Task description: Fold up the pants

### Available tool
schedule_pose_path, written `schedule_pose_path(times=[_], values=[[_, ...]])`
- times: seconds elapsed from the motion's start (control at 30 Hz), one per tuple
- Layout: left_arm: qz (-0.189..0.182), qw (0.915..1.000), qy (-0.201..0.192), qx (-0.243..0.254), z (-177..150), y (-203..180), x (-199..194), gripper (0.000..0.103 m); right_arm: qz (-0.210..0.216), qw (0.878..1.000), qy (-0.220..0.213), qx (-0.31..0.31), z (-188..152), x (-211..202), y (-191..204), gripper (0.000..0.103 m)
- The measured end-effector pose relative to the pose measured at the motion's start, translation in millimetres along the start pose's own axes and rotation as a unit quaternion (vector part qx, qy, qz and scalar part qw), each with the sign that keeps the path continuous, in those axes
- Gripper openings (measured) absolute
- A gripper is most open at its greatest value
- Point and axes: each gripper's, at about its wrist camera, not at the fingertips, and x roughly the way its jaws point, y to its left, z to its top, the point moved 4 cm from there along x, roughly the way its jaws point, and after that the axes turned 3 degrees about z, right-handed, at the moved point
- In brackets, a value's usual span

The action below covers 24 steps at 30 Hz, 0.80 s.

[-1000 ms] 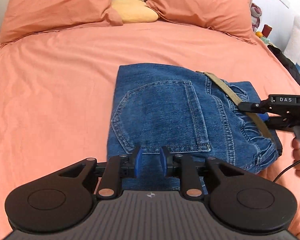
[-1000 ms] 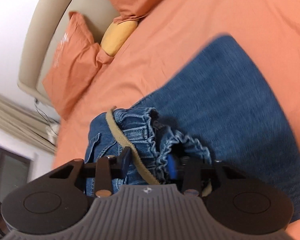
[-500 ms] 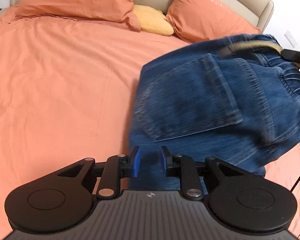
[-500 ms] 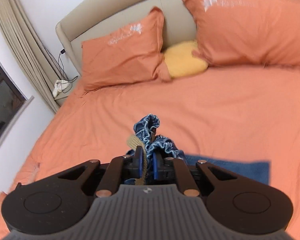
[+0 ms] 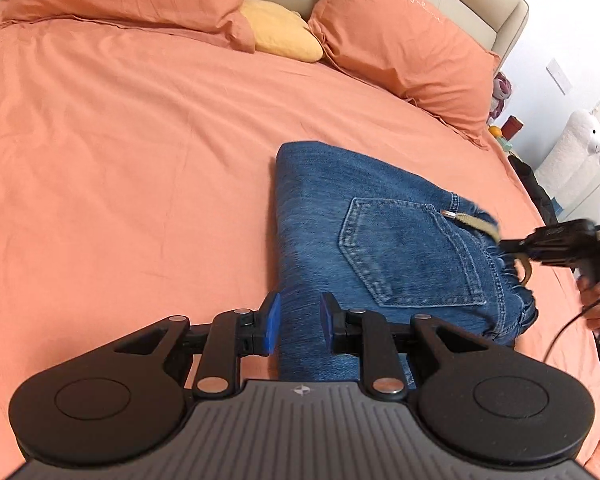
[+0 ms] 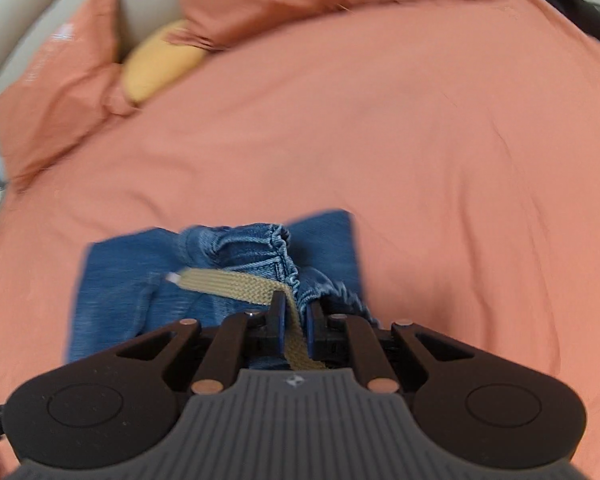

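Folded blue jeans (image 5: 380, 240) lie on the orange bed, back pocket up, with a tan belt (image 5: 476, 226) at the waistband. My left gripper (image 5: 299, 322) is open and empty, just above the near edge of the jeans. My right gripper (image 5: 512, 246) is at the jeans' right side. In the right wrist view it (image 6: 295, 320) is shut on the tan belt (image 6: 236, 286) and the gathered waistband (image 6: 260, 246).
Two orange pillows (image 5: 400, 44) and a yellow cushion (image 5: 284, 36) lie at the beige headboard. The orange bedsheet (image 5: 120, 160) spreads wide to the left. A white plush toy (image 5: 580, 144) and small items stand beyond the bed's right edge.
The right gripper closed on the waistband and belt, lifted the jeans up, then brought them back down onto the bed. The left gripper stayed open near the jeans' front edge.
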Motion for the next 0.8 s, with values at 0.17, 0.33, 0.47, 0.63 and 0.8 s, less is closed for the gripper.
schedule_pose_path(times=[0.17,0.33,0.47,0.63,0.8], values=[[-0.008,0.9997,0.011,0.020,-0.7,-6.4,3.7,0.026,-0.050,0.998,0.013,-0.021,-8.8,27.7,-9.1,0.006],[-0.005,0.9984,0.016,0.053,-6.4,-21.0,3.3,0.028,-0.075,0.994,-0.031,-0.077,-18.0,-2.9,1.9,0.029],[0.018,0.9956,0.010,0.091,-21.4,-37.6,4.5,0.032,-0.069,0.986,-0.092,-0.120,-51.4,-50.7,11.6,0.032],[0.034,0.9929,0.032,0.109,-43.3,-47.8,16.6,0.031,-0.015,0.982,-0.146,-0.116,-107.7,-69.3,20.4,0.031],[0.063,0.9868,0.053,0.140,-59.8,-48.6,24.2,0.031,-0.033,0.986,-0.129,-0.095,-137.6,-40.2,9.7,0.030]])
